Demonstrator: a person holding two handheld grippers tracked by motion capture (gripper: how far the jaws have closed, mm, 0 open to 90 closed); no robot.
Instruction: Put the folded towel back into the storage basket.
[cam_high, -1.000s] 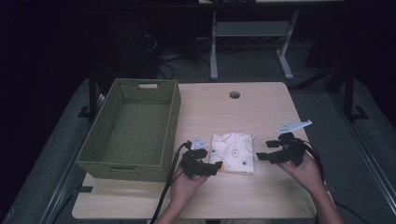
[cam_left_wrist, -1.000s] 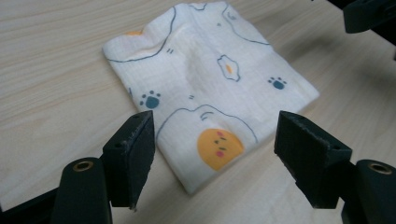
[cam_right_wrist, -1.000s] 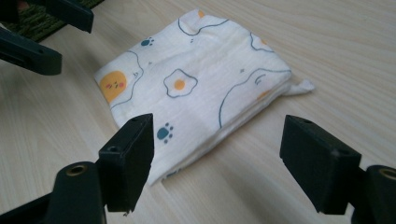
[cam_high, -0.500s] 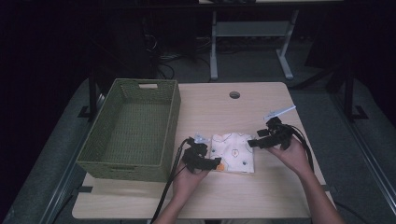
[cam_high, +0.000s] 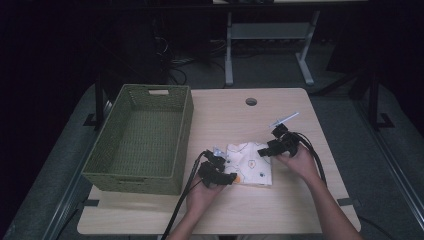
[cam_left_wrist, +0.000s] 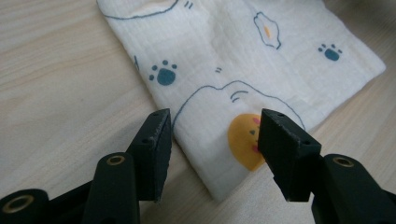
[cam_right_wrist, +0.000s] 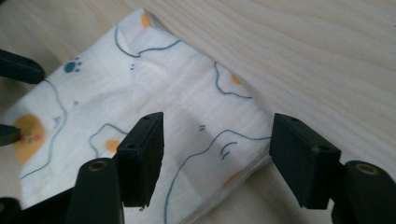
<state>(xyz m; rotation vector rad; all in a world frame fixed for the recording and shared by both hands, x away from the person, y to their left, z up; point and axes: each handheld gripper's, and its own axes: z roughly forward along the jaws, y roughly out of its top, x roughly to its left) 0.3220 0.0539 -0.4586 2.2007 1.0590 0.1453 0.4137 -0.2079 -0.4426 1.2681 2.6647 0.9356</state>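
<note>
Folded cloth (cam_high: 251, 169) lies flat on the table (cam_high: 225, 115), just right of the green basket (cam_high: 142, 140) (printed side up). Left gripper (cam_left_wrist: 212, 135) and right gripper (cam_right_wrist: 217, 140) each straddle a cloth corner, jaws parted and just been closing, pads not yet pressing.

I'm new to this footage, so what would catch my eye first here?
Probably the folded white cloth printed with paw marks and yellow blobs, lying right of the table's middle. The left tool and right tool sit at its opposite edges, jaws apart around the cloth and just closing in. Next is the big green woven basket, left on the table.
</note>
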